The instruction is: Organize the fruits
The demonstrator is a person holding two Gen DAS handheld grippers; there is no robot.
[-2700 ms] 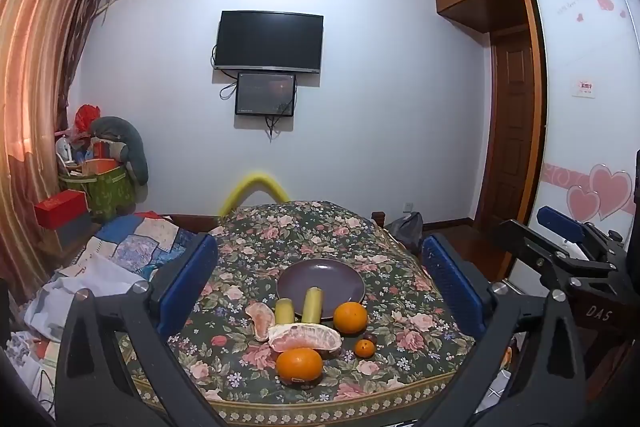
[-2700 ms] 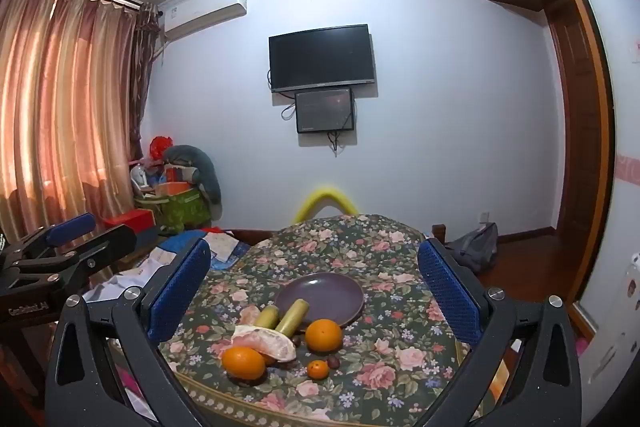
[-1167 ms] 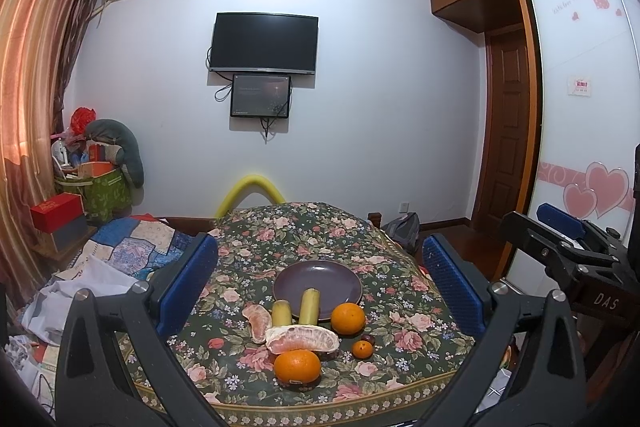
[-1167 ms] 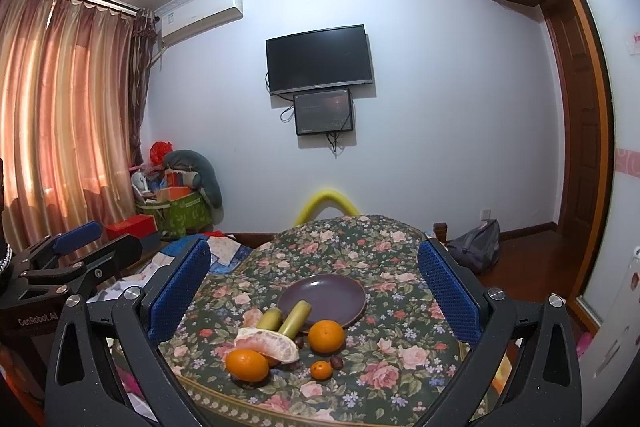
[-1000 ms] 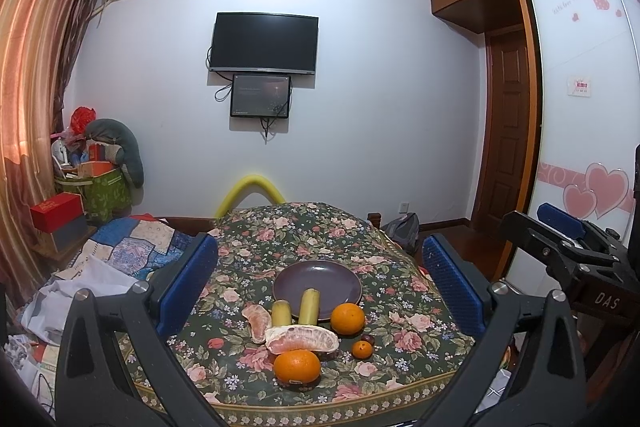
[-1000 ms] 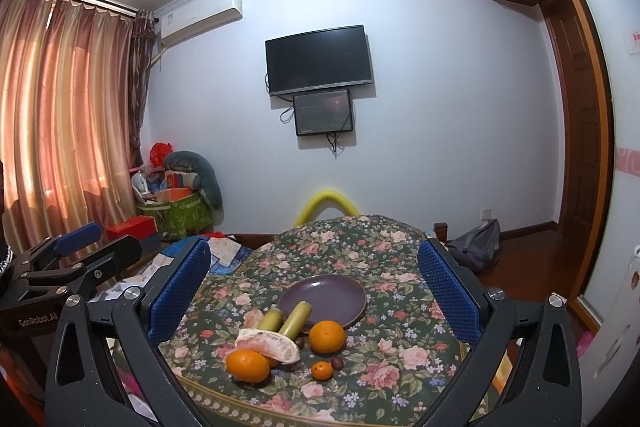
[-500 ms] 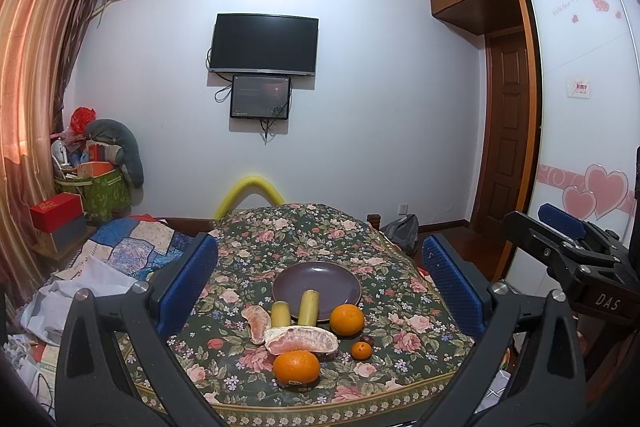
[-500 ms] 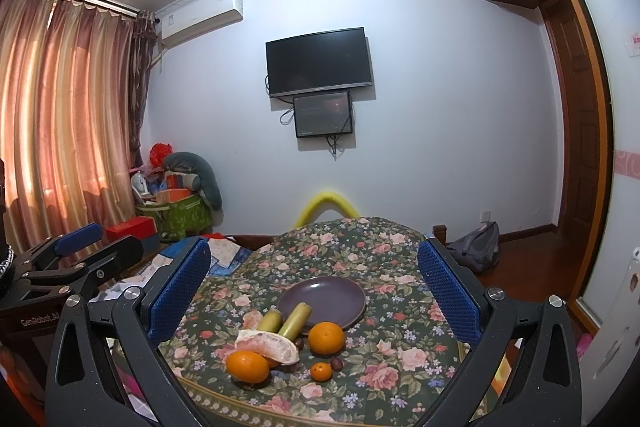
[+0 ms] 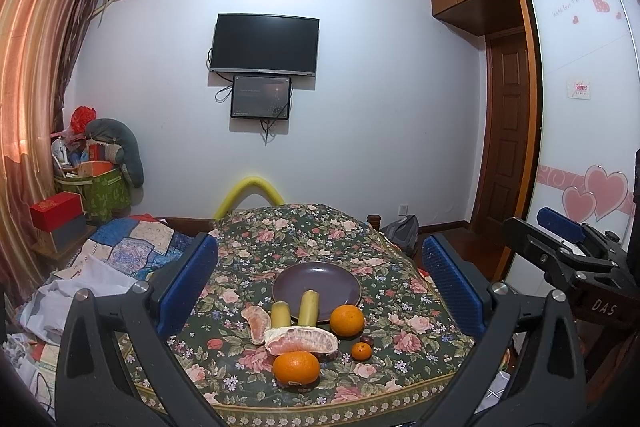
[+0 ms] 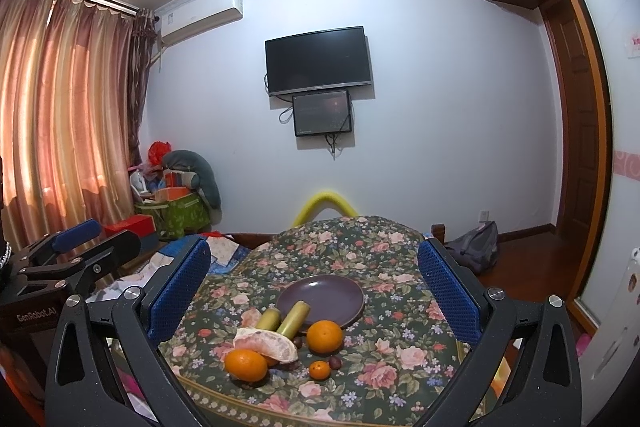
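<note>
Floral-clothed counter (image 9: 384, 339) bearing an empty purple plate (image 9: 332, 277); oranges (image 9: 296, 367), pomelo segments (image 9: 301, 339), tiny tangerine (image 9: 361, 350) clustered just before plate. Left tool (image 9: 320, 283), right tool (image 10: 314, 291) spread wide, empty, well back. Best approached low, nearest orange first, squeezed gently.

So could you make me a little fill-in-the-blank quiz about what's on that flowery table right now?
1. The round purple plate holds ____ whole oranges.
2. The peeled pink pomelo wedge lies just behind the nearest large ____.
3. Both the left hand-held gripper and the right hand-held gripper are ____ and hold nothing.

Missing words: no; orange; open
</note>
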